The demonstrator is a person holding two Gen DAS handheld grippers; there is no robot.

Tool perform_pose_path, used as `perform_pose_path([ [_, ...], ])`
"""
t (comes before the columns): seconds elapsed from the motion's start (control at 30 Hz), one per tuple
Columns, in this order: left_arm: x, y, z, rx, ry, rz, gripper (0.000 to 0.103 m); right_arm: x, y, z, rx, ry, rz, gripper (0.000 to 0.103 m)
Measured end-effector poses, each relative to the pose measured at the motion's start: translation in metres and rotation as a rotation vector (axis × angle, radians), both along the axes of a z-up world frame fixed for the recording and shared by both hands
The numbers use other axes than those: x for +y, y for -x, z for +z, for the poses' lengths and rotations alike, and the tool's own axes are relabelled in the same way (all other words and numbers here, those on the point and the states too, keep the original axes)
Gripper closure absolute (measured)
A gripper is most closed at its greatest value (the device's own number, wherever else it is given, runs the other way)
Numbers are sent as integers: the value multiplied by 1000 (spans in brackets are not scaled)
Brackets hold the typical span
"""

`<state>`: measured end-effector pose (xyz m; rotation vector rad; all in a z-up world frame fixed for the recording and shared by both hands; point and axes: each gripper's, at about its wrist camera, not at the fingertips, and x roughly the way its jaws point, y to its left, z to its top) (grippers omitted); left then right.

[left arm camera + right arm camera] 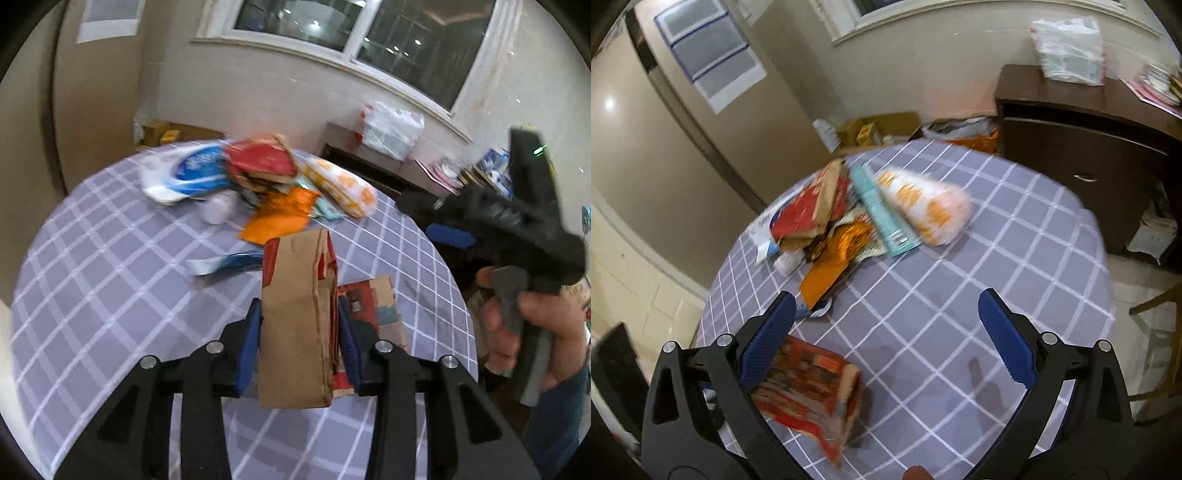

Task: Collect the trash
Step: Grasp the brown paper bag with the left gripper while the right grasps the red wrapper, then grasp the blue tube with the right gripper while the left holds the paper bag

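My left gripper (300,328) is shut on a folded brown and red paper bag (297,317) and holds it upright above the round table (92,280). The same bag (812,391) shows low left in the right wrist view. My right gripper (886,321) is open and empty above the table; in the left wrist view it (524,221) is at the right, held in a hand. A trash pile lies at the far side: a red box (258,162), an orange foil wrapper (277,218), a white and blue bag (188,177), an orange-patterned white bag (923,206) and a teal carton (882,210).
A blue and white wrapper (225,264) lies left of the held bag. The table has a grey checked cloth. A dark wooden cabinet (1082,158) stands beyond the table at the right, with a white plastic bag (1067,48) on top. Cardboard boxes (879,127) sit on the floor behind.
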<state>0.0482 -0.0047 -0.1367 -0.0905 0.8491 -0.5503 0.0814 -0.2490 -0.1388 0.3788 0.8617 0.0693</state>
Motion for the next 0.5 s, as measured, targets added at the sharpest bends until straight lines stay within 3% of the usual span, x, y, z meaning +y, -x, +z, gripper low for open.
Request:
perform_pose_path([
  [0.2,58,10,3,-10,-21,124,65,55,-21,-24,52,50,179,6],
  [0.4,105,6,1,4,-20,222,65,113,-36,-26,-10,152,386,7],
  [0.5,112,6,-1,6,-35,238,61,135,-49,-28,-24,187,493,14],
])
